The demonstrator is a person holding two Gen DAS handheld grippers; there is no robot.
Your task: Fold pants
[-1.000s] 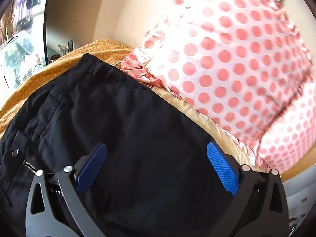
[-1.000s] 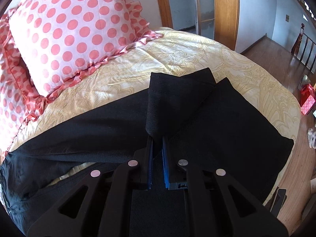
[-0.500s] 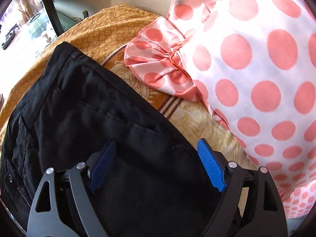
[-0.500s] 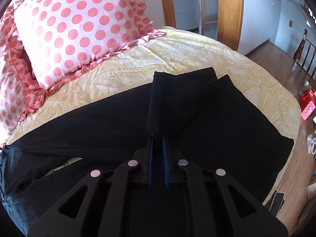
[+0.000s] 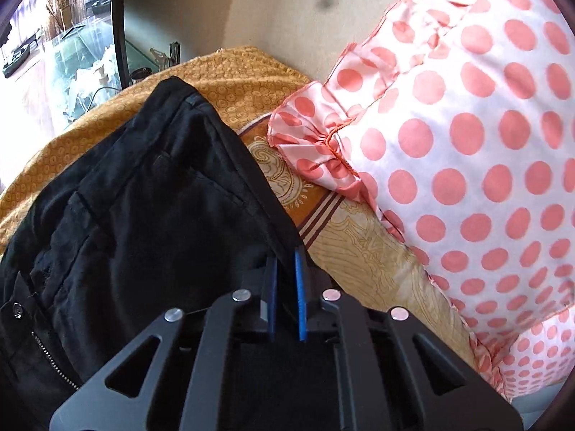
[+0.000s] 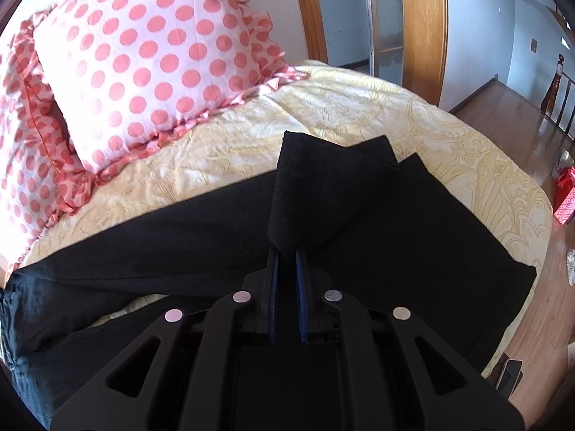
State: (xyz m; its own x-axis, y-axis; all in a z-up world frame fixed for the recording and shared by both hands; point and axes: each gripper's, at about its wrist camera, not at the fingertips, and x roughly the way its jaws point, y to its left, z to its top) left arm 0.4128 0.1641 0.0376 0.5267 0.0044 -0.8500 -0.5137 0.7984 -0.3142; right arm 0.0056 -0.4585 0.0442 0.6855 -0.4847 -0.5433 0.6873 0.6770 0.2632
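Observation:
Black pants (image 5: 143, 215) lie on a yellow patterned bedspread (image 6: 323, 115). In the left wrist view I see the waist end with zipper and button at the left. My left gripper (image 5: 285, 262) is shut on the pants' right edge near the waistband. In the right wrist view the legs (image 6: 413, 237) stretch across the bed. My right gripper (image 6: 285, 255) is shut on a leg end (image 6: 312, 186), which is lifted and folded over the legs.
A pink polka-dot pillow (image 5: 467, 143) lies just right of the waist; two such pillows (image 6: 143, 54) show in the right wrist view. An orange blanket (image 5: 233, 82) lies beyond the waistband. The bed edge and wooden floor (image 6: 521, 107) are at the right.
My left gripper was open over the waist area and has closed on the pants' right edge. My right gripper keeps its hold on the leg end, barely moved.

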